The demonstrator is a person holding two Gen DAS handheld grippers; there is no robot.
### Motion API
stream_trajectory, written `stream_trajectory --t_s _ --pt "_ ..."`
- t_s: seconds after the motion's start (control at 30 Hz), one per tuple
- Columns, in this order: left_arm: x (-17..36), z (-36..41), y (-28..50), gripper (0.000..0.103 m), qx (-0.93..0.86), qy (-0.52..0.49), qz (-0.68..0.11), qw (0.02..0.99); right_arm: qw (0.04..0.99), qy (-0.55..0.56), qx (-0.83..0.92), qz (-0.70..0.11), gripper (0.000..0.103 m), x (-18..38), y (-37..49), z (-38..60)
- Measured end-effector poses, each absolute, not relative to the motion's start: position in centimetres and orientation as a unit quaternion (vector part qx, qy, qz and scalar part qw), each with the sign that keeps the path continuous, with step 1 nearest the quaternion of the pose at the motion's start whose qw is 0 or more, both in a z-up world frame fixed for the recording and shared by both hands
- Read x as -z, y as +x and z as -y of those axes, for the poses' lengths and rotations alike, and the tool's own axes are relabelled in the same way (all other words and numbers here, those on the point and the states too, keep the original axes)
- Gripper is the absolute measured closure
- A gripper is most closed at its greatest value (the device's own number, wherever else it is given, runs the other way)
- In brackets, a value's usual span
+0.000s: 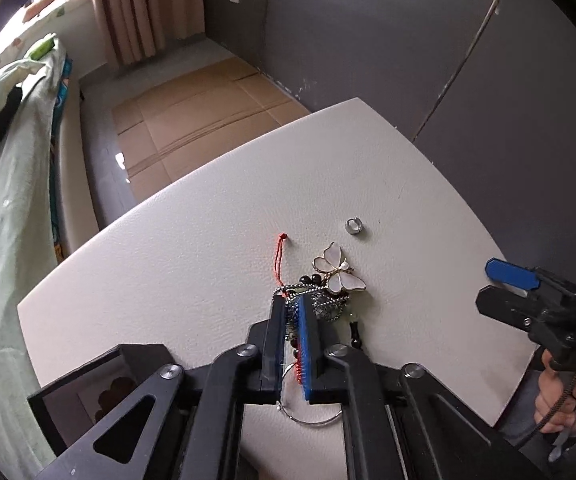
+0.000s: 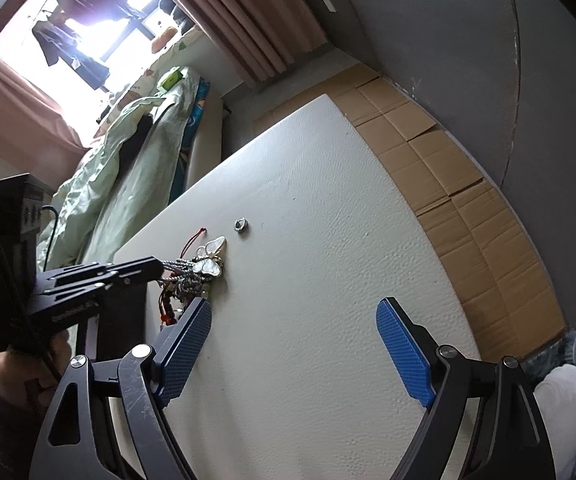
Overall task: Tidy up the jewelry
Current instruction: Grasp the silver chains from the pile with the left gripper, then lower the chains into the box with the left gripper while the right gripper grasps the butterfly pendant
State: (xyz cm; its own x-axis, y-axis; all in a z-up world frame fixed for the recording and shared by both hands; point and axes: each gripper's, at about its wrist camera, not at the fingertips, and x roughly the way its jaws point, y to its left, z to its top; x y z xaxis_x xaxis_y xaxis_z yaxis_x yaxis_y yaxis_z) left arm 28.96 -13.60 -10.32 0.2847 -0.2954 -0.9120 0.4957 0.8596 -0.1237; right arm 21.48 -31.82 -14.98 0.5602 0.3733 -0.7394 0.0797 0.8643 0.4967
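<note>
Left gripper [image 1: 293, 300] is clamped on a tangle of chains and beads [image 1: 320, 300] at the table's [image 1: 176, 248] centre, the butterfly pendant [image 1: 338, 270] at its 1 o'clock; I judge the sorting step barely begun, the next move being to lift the tangle free. Right gripper [image 2: 294, 354] hangs wide open, empty. Only the left view shows the small dark box [image 1: 88, 392] at 7 o'clock; both show the silver ring [image 1: 353, 226] lying apart.
</note>
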Motion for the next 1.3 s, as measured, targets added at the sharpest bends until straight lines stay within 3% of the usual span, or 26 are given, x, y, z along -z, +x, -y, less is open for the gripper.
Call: stream_trajectory --t_s 0.5,1.0,1.17,1.3 --pt "1.5 11.0 27.0 0.099 0.257 0.031 -0.459 0.85 0.829 0.239 -0.157 -0.481 0.017 15.4 23.0 29.1" --pt "-6.1 8.4 24.6 0.099 0.245 0.002 -0.381 0.891 0.849 0.126 -0.155 -0.49 0.017 15.1 26.9 25.3" --pt "-7.7 7.6 24.5 0.099 0.235 0.004 -0.363 0.902 0.848 0.101 -0.163 -0.494 0.03 15.0 28.4 23.9" --pt "-8.3 6.9 24.6 0.099 0.224 0.006 -0.354 0.908 0.852 0.066 -0.159 -0.495 0.031 15.2 28.9 22.8"
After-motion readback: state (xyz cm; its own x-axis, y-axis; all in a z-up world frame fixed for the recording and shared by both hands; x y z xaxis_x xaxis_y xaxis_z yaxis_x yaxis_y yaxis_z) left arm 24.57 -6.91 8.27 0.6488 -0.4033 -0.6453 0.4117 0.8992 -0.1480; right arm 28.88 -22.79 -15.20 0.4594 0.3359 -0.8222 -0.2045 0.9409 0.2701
